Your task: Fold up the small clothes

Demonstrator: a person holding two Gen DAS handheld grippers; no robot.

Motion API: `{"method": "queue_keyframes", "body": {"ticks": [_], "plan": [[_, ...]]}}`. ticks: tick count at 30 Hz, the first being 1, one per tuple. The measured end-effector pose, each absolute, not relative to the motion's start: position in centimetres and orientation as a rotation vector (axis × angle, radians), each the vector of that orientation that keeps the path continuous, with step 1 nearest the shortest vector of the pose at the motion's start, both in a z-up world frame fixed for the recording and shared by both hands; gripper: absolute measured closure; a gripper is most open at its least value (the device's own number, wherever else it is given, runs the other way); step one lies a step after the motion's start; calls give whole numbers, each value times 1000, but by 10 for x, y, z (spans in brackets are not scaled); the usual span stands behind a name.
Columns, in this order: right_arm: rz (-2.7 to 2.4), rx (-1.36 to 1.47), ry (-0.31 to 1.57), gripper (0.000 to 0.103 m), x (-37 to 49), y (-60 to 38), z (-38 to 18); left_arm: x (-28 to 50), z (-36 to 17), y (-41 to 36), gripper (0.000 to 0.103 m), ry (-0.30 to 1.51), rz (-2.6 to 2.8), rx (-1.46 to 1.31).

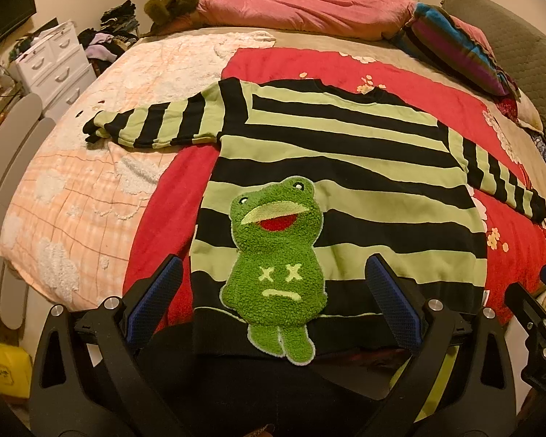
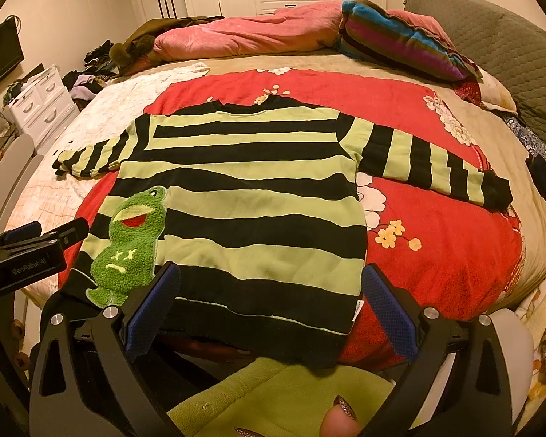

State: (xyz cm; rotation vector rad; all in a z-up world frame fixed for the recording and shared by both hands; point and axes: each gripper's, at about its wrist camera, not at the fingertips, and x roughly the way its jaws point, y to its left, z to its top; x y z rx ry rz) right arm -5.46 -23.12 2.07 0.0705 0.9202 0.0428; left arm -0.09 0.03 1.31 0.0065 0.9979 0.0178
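Observation:
A small green-and-black striped sweater (image 1: 331, 167) with a fuzzy green frog patch (image 1: 276, 276) lies flat, front up, on a red blanket, both sleeves spread out. It also shows in the right wrist view (image 2: 236, 196), the frog patch (image 2: 131, 244) at its left. My left gripper (image 1: 273, 273) is open, hovering over the sweater's near hem around the frog. My right gripper (image 2: 269, 276) is open, above the hem's right part. The left gripper (image 2: 40, 244) shows at that view's left edge. Neither holds anything.
The red flowered blanket (image 1: 436, 109) lies on a bed with a peach checked quilt (image 1: 91, 182) at left. Pink duvet (image 1: 302, 11), striped pillow (image 1: 455, 47) and green headboard (image 2: 509, 54) are at the far side. White drawers (image 1: 54, 65) stand left of the bed.

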Motion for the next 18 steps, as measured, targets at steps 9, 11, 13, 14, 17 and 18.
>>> {"method": "queue_keyframes", "body": {"ticks": [9,11,13,14,17,18], "plan": [[47,26,887,4,-49,-229,21,6,9,-6,9,1000,26,8],[38,22,881,4,-43,-231,19,12,8,-7,9,998,28,5],[34,25,887,4,-33,-235,15,20,8,-7,9,998,40,3],[29,22,882,4,-29,-236,15,24,7,-7,9,999,47,0],[24,13,859,4,-19,-240,17,36,7,-8,9,994,67,-2],[24,12,852,4,-16,-241,17,41,7,-8,9,991,67,-3]]}}
